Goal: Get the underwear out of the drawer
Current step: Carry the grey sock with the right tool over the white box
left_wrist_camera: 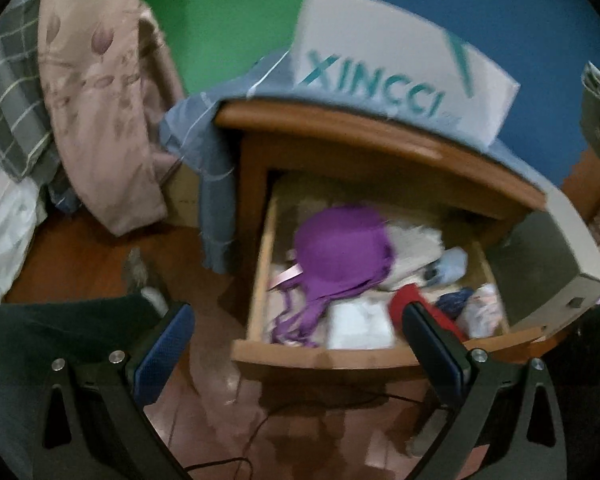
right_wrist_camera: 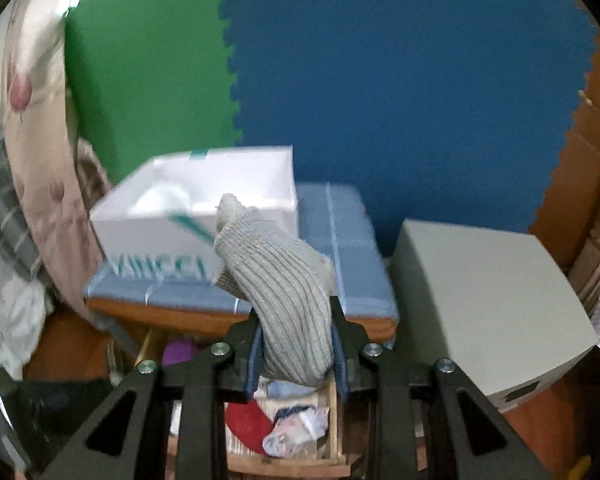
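The wooden drawer (left_wrist_camera: 320, 356) of a nightstand stands pulled out, full of small clothes. On top lies a purple bra (left_wrist_camera: 340, 252), with a white folded piece (left_wrist_camera: 360, 320), a red piece (left_wrist_camera: 408, 300) and a light blue piece (left_wrist_camera: 454, 266) around it. My left gripper (left_wrist_camera: 300, 328) hangs open in front of the drawer, nothing between its blue pads. High above the drawer (right_wrist_camera: 332, 412), my right gripper (right_wrist_camera: 296, 320) is shut on a grey ribbed sock (right_wrist_camera: 284, 288), which sticks up and leans left. Below it show the red piece (right_wrist_camera: 246, 424) and a patterned cloth (right_wrist_camera: 296, 432).
A white box with teal letters (left_wrist_camera: 400, 60) sits on the nightstand's blue cloth (right_wrist_camera: 352, 240). A grey box (right_wrist_camera: 488, 300) stands right of the drawer. Bedding (left_wrist_camera: 92, 100) hangs at the left. A dark cable (left_wrist_camera: 260, 428) lies on the wooden floor.
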A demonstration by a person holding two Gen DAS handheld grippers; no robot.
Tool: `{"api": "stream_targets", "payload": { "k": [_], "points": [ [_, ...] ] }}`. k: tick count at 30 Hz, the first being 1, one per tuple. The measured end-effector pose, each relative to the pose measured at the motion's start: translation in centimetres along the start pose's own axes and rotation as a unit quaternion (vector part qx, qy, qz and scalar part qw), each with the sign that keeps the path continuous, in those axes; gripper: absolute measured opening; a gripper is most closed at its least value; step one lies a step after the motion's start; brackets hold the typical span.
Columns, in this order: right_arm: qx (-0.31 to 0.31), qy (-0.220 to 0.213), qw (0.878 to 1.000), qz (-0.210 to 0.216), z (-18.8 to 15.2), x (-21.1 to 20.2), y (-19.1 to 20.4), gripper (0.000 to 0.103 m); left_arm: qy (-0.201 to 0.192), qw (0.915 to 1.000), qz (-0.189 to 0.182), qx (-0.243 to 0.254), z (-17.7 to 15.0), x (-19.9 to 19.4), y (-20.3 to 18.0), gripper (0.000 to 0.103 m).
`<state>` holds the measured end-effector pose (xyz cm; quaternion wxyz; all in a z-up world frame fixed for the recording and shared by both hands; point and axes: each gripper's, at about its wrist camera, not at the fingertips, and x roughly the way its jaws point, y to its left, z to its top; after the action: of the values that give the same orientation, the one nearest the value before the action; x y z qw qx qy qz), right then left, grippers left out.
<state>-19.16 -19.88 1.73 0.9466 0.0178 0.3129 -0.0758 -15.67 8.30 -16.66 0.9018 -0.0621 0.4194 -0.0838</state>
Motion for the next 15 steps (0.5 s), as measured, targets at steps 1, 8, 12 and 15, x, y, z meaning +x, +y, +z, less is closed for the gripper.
{"api": "stream_targets", "payload": {
  "k": [1,8,12,15],
  "points": [
    [0.003,-0.008,1.000,-0.008,0.7,-0.6,-0.2,0.028,-0.001,1.0000,-0.004,0.003,0.2,-0.3,-0.4,0.102],
    [0.013,-0.033,0.999,-0.024,3.7,-3.2,-0.9,0.029,-0.029,0.9955,-0.021,0.088,-0.4,-1.8,-5.5,0.102],
    [0.005,-0.050,0.998,-0.034,5.3,-4.1,-0.8,0.029,-0.036,0.9903,-0.018,0.133,-0.9,-2.1,-7.0,0.102],
    [0.007,-0.060,0.998,-0.035,7.0,-4.3,-0.3,0.029,-0.048,0.9885,-0.028,0.141,-1.1,-3.0,-7.1,0.102]
  ]
}}
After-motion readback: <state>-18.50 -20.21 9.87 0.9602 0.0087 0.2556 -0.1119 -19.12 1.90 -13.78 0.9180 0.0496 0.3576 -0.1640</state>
